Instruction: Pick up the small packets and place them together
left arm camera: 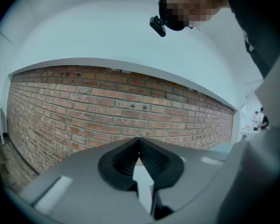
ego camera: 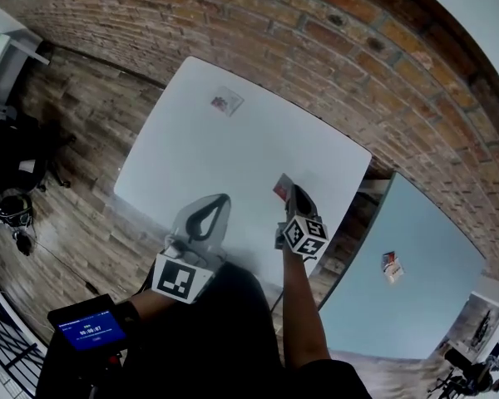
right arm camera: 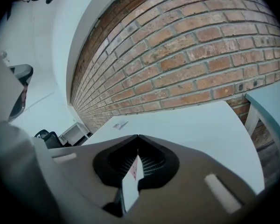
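Mostly bare, the white square table (ego camera: 191,152) gives room; near its right edge the right gripper (ego camera: 290,193) clamps a small red-and-white packet (ego camera: 282,186), print unreadable, left gripper (ego camera: 223,199) clenched empty.

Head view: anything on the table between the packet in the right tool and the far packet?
Nothing: only bare table between held packet and far packet, in head view and right gripper view alike.

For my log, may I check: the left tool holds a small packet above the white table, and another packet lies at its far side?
No: it is the right tool that holds the small packet, as the right gripper view shows; the rest is correct.
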A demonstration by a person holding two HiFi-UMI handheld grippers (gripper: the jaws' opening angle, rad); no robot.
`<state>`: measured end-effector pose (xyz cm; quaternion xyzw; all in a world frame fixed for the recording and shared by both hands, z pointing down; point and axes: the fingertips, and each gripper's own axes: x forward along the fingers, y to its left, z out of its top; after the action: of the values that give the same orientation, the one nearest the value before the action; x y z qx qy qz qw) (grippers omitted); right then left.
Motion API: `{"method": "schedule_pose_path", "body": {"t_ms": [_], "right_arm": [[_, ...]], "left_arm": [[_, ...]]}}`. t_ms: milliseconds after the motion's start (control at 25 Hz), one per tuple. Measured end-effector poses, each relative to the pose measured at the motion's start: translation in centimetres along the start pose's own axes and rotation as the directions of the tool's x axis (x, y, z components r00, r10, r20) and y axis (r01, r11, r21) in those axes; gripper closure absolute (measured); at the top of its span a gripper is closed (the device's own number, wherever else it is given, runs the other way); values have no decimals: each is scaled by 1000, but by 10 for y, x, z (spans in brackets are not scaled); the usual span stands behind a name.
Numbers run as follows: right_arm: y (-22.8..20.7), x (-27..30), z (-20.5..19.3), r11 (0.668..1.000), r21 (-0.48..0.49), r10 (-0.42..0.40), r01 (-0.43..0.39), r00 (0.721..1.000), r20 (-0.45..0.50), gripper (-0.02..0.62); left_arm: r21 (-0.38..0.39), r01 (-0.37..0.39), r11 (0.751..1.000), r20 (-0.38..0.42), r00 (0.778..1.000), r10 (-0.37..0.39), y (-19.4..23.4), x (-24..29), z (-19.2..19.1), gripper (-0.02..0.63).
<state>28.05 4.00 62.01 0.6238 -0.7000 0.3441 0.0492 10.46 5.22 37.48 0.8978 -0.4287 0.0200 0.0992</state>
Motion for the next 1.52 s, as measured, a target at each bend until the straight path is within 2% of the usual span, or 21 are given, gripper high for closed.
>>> {"method": "schedule_pose_path", "body": {"t_ms": [80,200,440,600,760,1000,1240,1520], "right_arm": [[11,4,0,1000,6,6,-6,1000,-6,591],[24,9,-7,1000,19,4,-3,1000,-28,591],[49,34,-34,999,-38,-30,25,993,-113,591],[44,54,-62,997,-13,-76,75,985,-158,591],[31,65,-75,992,-14,-128,127,975,-183,591],[22,72,-81,985,-52,-174,167,964,-202,591],[13,85,-84,974,-174,-187,145,947,-261,591],[7,89,-88,977,-163,-178,136,942,-284,590]], "left_arm": [[3,-3,1000,19,1000,2,13,0,6,604],[6,37,999,31,999,-37,25,3,11,604],[1,112,994,13,994,-113,52,-5,13,604],[122,175,977,-35,985,-172,67,-17,10,604],[71,203,977,-20,979,-202,84,-20,12,604],[53,188,981,-24,982,-187,100,-28,10,604],[39,152,988,-40,988,-151,105,-34,1,604],[-1,106,994,-44,993,-106,106,-38,-5,604]]}}
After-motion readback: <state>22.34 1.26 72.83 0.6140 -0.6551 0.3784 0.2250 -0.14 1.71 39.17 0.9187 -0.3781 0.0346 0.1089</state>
